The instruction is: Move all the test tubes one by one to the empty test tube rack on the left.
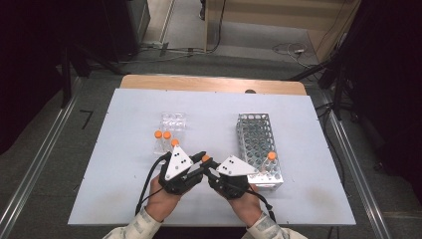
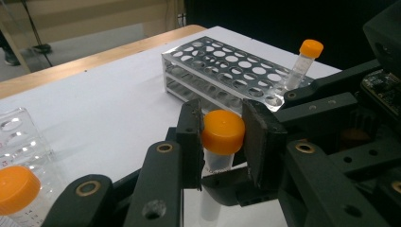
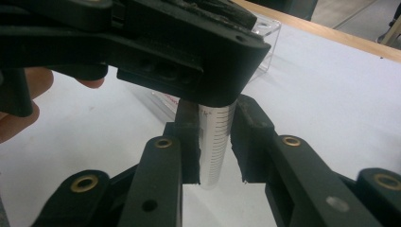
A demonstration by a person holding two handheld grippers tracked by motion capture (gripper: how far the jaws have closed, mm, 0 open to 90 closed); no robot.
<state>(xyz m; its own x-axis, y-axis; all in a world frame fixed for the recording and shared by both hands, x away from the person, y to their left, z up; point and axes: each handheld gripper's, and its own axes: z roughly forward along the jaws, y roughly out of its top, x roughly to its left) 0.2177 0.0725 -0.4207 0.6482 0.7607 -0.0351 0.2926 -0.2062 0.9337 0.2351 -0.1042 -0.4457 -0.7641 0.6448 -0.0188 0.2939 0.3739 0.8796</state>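
A clear graduated tube with an orange cap (image 2: 223, 131) is held upright between the two grippers at the table's front middle (image 1: 205, 159). My left gripper (image 2: 222, 137) is shut on the cap, one pad pressing each side. In the high view it reaches in from the left (image 1: 201, 158). My right gripper (image 3: 216, 146) comes from the right (image 1: 210, 166) and brackets the tube's body (image 3: 215, 137) lower down. Its left pad lies along the tube and a thin gap shows at the right pad. The left gripper's jaw hides the top of the tube in the right gripper view.
A metal rack (image 1: 259, 144) stands right of the hands, one orange-capped tube (image 1: 271, 157) in its near corner. A clear plastic rack (image 1: 172, 121) sits behind the left hand, with three capped tubes (image 1: 164, 137) at its near end. The white table surface (image 1: 124, 189) surrounds them.
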